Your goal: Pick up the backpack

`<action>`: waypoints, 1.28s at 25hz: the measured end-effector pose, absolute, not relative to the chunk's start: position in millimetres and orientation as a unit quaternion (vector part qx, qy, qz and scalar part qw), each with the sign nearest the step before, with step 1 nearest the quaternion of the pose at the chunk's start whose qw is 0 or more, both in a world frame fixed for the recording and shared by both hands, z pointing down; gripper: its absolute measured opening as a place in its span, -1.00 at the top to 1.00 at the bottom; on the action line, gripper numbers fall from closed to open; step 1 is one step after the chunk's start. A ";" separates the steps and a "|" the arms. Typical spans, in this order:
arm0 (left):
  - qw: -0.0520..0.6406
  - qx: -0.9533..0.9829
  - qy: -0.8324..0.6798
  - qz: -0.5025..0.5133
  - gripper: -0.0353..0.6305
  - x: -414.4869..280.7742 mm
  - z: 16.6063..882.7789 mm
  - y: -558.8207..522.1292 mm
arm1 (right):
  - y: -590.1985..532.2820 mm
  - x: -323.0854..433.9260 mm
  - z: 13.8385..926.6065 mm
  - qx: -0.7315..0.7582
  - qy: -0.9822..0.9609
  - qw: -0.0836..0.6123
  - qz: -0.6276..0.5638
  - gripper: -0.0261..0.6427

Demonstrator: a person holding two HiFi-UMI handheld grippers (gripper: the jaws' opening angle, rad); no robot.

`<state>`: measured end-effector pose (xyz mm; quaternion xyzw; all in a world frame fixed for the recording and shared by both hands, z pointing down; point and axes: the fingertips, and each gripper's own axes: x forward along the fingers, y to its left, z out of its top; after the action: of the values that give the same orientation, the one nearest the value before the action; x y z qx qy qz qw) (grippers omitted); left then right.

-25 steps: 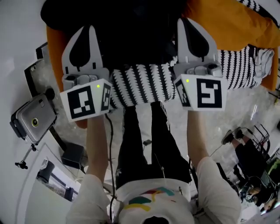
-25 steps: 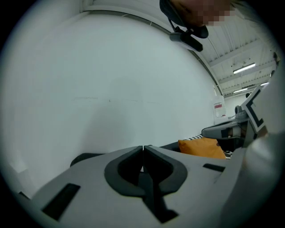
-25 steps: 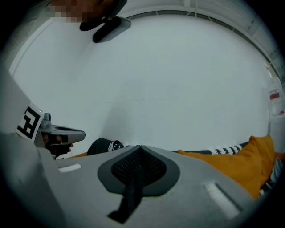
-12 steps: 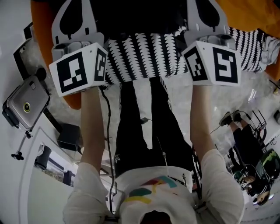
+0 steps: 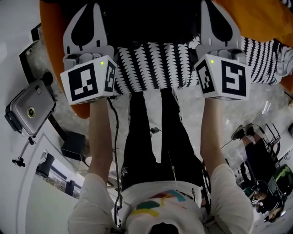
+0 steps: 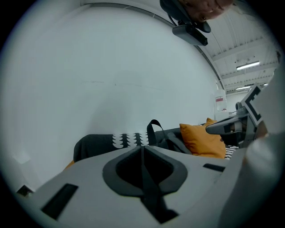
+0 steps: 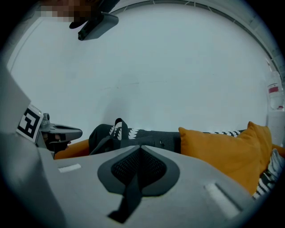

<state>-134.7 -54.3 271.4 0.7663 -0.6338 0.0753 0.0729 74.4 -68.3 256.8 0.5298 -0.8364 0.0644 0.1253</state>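
One backpack lies beside one orange cushion; two grippers, the left gripper and right gripper, hover near the backpack, jaws pressed together, empty

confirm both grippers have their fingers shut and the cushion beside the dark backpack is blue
Wrong colour: the cushion beside the dark backpack is orange, not blue, as the right gripper view shows. The left gripper and right gripper do have their fingers shut.

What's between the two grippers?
Head view: a black-and-white patterned cloth spans the gap between left gripper and right gripper, with the black backpack just beyond it.
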 end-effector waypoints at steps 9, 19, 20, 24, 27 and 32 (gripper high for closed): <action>0.107 0.770 -0.624 0.081 0.55 -144.8 305.1 -81.6 | -94.3 96.9 287.3 0.552 -0.812 0.154 0.107 0.90; 0.165 0.772 -0.606 0.102 0.24 -157.4 345.9 -110.2 | -128.0 110.3 329.2 0.527 -0.807 0.202 0.173 0.36; 0.171 0.776 -0.598 0.107 0.23 -152.1 351.9 -114.4 | -131.3 114.3 332.7 0.527 -0.805 0.201 0.184 0.34; 0.207 0.781 -0.576 0.121 0.18 -159.3 396.2 -123.2 | -137.3 102.7 372.9 0.522 -0.795 0.222 0.216 0.33; 0.218 0.790 -0.556 0.141 0.13 -160.9 420.6 -130.9 | -139.0 91.8 399.2 0.510 -0.792 0.249 0.226 0.24; 0.245 0.791 -0.537 0.161 0.07 -147.0 436.7 -142.0 | -141.3 98.9 411.7 0.507 -0.782 0.267 0.244 0.18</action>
<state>-147.0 -142.0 436.7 0.7909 -0.5371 0.1611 0.2450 98.9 -141.3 411.7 0.5069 -0.7824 0.2441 0.2669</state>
